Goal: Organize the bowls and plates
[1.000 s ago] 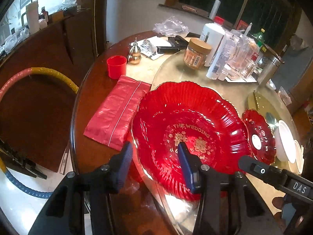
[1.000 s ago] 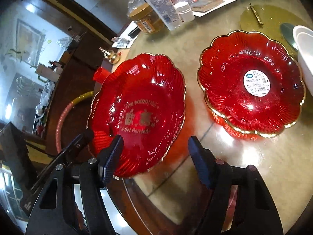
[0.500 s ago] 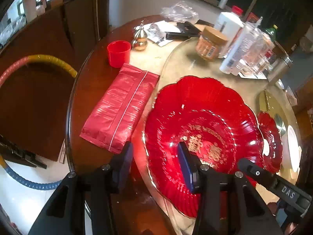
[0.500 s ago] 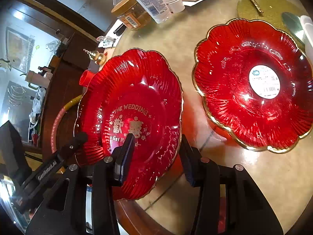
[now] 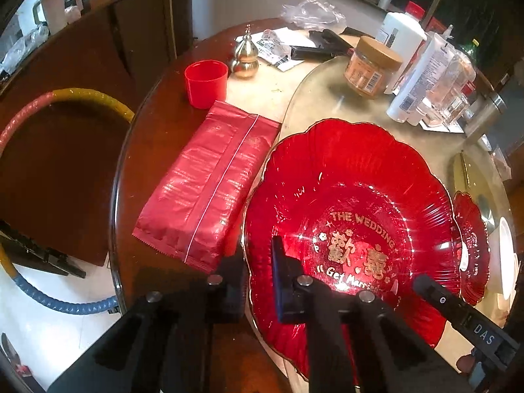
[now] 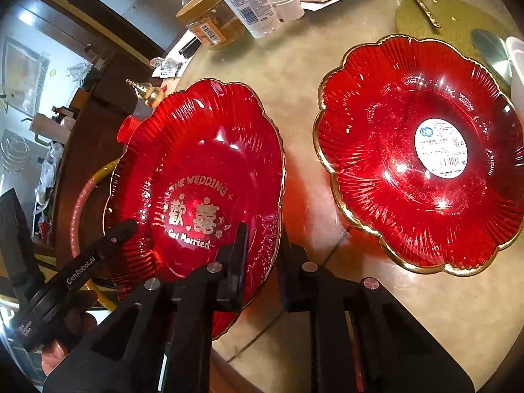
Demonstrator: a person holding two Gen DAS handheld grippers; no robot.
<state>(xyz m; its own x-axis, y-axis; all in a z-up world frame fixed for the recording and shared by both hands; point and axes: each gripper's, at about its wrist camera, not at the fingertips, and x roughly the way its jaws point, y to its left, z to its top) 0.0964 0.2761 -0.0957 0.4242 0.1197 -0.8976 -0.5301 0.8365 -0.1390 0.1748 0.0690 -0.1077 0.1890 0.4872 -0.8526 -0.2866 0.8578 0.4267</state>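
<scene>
A scalloped red plate with gold wedding lettering (image 5: 353, 196) (image 6: 203, 150) lies at the near edge of the glass turntable. My left gripper (image 5: 258, 278) is shut on its near-left rim, one finger under the edge and one inside the dish. My right gripper (image 6: 262, 262) grips the near-right rim; its jaws are closing with the rim pinched between the pads. A second red gold-rimmed plate (image 6: 409, 180) (image 5: 471, 245) with a white sticker rests to the right. A white bowl (image 6: 517, 65) peeks in at the far right.
A red foil packet (image 5: 209, 183), a red cup (image 5: 205, 82) and a brass gourd (image 5: 245, 55) sit left of the plate. A jar (image 5: 371, 62) and bottles (image 5: 416, 75) crowd the back. A gold mat (image 6: 445, 13) lies behind the second plate.
Both grippers have come down onto the wedding plate's near rim. Their jaws, wide apart a second ago, have closed on the rim from either side.
</scene>
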